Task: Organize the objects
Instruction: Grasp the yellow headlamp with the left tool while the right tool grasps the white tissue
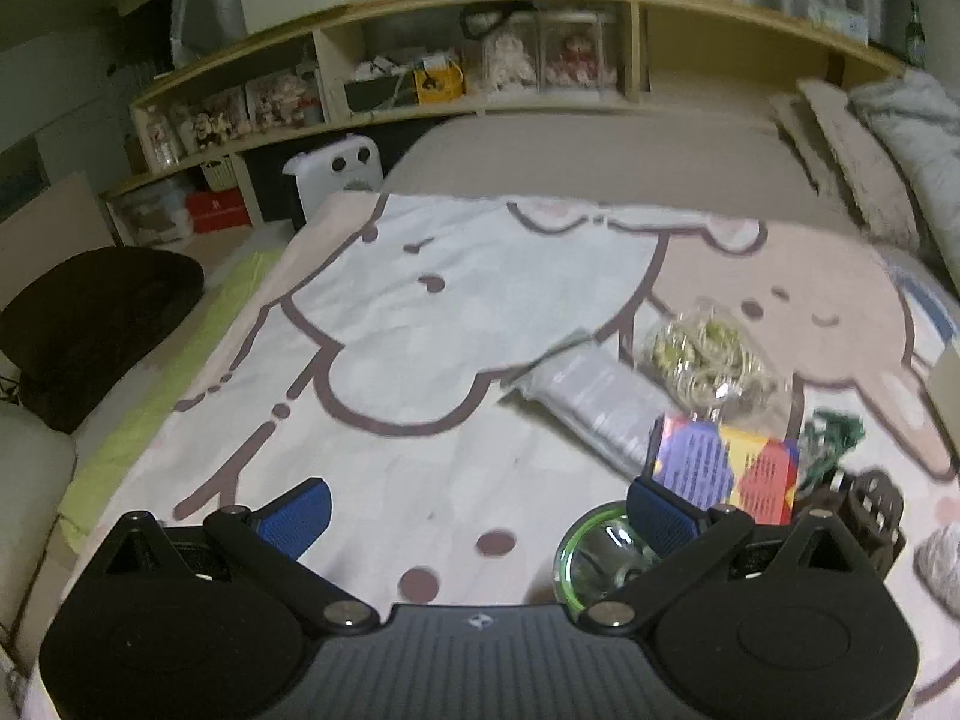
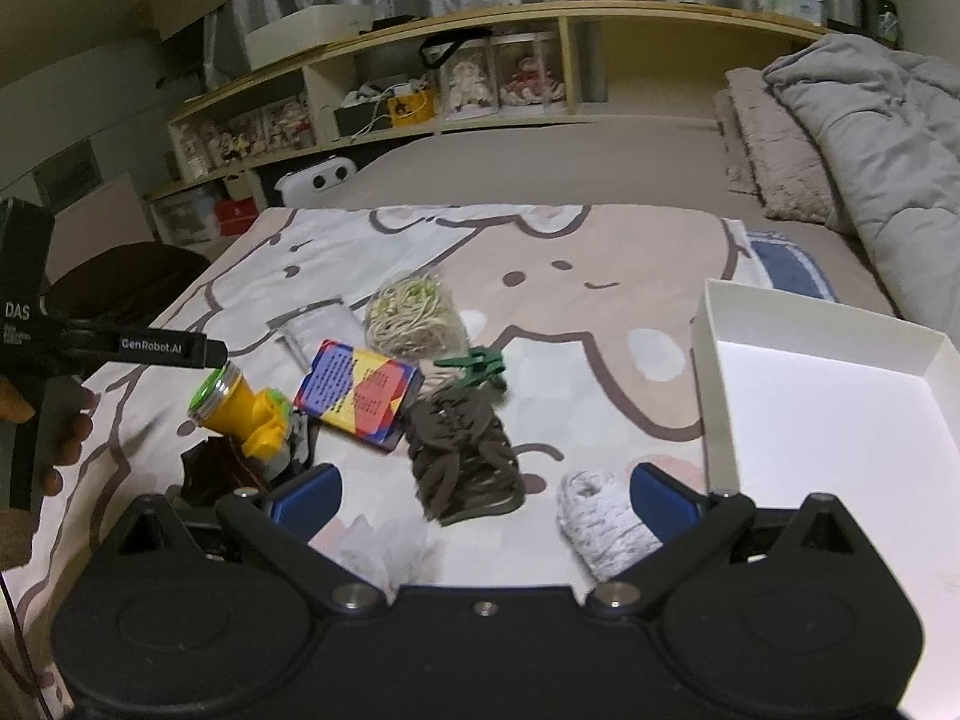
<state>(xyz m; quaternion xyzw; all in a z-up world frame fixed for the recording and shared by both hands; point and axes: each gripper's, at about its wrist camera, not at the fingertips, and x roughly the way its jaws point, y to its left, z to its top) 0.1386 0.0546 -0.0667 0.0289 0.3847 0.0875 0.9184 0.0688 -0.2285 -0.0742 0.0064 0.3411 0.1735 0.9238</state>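
while my left gripper [image 1: 480, 510] hovers over the bed's cartoon blanket [image 1: 420, 312], jaws released, its right pad nears the yellow flashlight [image 2: 240, 414]. beside that lie the colourful card box [image 2: 357, 393] and brown yarn bundle [image 2: 465, 456]. right gripper [image 2: 483, 495]: jaws released, grey yarn ball [image 2: 603, 519] just inside them, white box [image 2: 810, 420] at far right.

Cartoon-print blanket [image 2: 600, 312] spread flat on bed. Wooden shelf unit [image 1: 600, 6] behind bed, cubbies holding dolls [image 1: 510, 57] and yellow bag [image 1: 440, 83]. Grey duvet [image 2: 882, 138] bunched at right. Dark cushion [image 1: 96, 318] at left.
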